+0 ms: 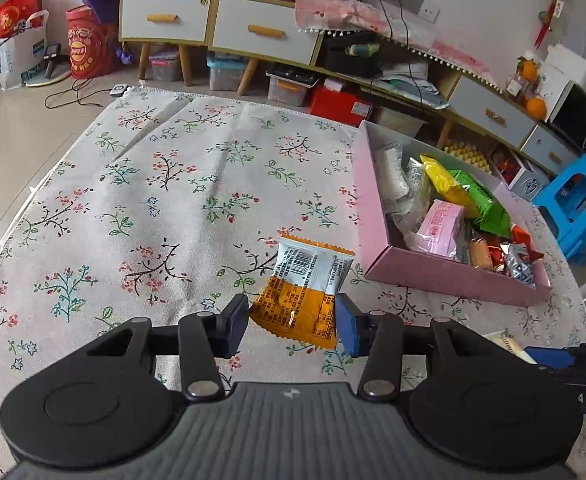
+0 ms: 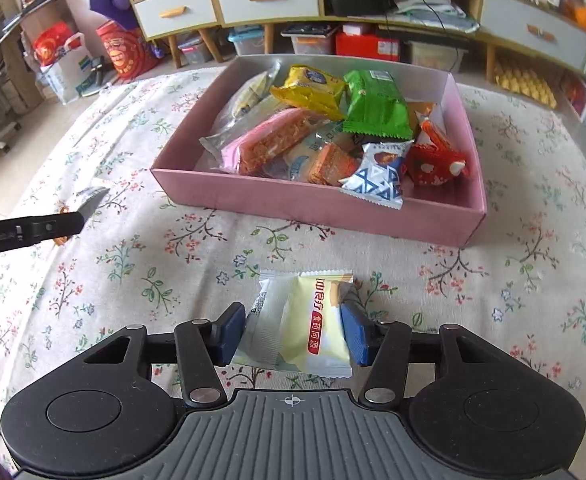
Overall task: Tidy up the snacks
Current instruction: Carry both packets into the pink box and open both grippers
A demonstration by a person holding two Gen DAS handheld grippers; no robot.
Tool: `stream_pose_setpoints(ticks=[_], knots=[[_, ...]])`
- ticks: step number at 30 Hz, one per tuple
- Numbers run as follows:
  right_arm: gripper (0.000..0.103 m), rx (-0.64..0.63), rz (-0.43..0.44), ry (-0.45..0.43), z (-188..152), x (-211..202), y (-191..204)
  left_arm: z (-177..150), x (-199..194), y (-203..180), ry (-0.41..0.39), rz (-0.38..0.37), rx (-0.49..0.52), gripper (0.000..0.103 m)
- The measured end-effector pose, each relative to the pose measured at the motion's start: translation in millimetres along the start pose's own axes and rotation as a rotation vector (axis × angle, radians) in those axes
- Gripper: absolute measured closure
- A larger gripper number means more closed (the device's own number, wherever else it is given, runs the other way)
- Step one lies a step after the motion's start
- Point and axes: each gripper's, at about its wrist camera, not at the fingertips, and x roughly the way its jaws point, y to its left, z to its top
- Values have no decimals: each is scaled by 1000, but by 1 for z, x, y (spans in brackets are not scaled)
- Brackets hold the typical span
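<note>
Left claw (image 1: 293,326), right claw (image 2: 293,334): both clamped

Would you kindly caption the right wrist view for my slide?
Right tool grips a pale yellow snack packet above the floral tablecloth, facing the pink box of assorted snacks.

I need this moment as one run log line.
left gripper: shut on orange packet | right gripper: shut on pale yellow packet | pink box: holds snacks

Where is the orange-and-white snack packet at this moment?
In the left wrist view, the orange-and-white snack packet sits between the left claw pads, gripped over the floral tablecloth, left of the pink box.
</note>
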Motion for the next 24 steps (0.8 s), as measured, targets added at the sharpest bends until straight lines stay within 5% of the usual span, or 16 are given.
stream_pose_setpoints(ticks=[11, 24], knots=[[52, 144, 106, -11, 12, -22, -7, 7, -4, -14, -15, -90, -14, 60], [52, 342, 224, -139, 41, -45, -34, 16, 9, -34, -61, -199, -94, 60]])
